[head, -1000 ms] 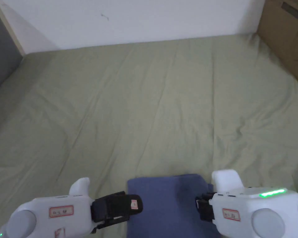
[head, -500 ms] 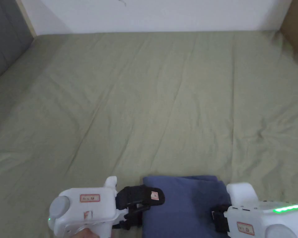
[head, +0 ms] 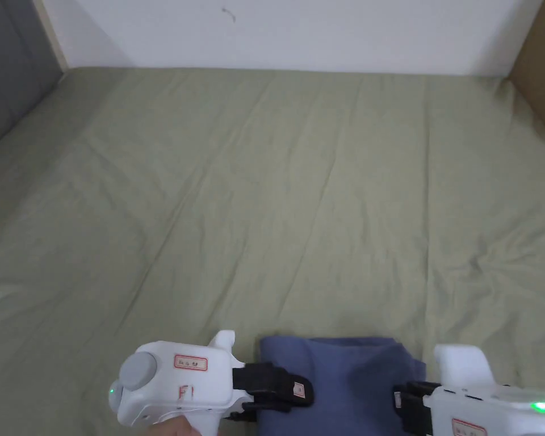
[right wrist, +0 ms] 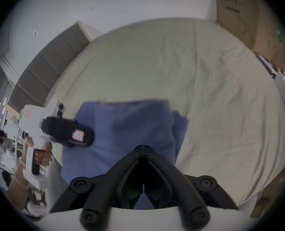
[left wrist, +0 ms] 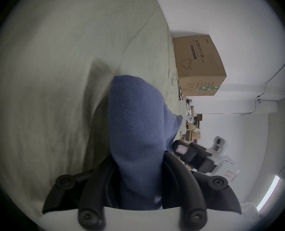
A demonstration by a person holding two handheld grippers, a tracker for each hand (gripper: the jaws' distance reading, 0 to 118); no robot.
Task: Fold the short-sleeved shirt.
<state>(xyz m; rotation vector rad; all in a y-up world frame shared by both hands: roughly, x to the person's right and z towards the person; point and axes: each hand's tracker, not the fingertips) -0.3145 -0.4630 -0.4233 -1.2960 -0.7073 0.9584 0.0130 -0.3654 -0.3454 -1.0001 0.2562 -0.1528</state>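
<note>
While the blue shirt (head: 339, 380) lies folded into a thick, soft-edged rectangle at the near edge of the green bedsheet (head: 277, 187), the left gripper (head: 291, 392) clamps its left side and the right gripper (right wrist: 143, 148) hovers over it, jaws closed together on nothing.

A wide bed (head: 300, 187) is covered by a pale green sheet (head: 379, 238) in which long creases are seen. Behind the bed a plain white wall (head: 322, 28) is found. At the left side a grey padded panel (head: 10, 62) with a light wooden edge is placed. At the right side a brown cardboard box (left wrist: 200, 64) stands just beside the bed. In the left gripper view a bright strip lamp (left wrist: 268, 193) is seen low on the white wall.
</note>
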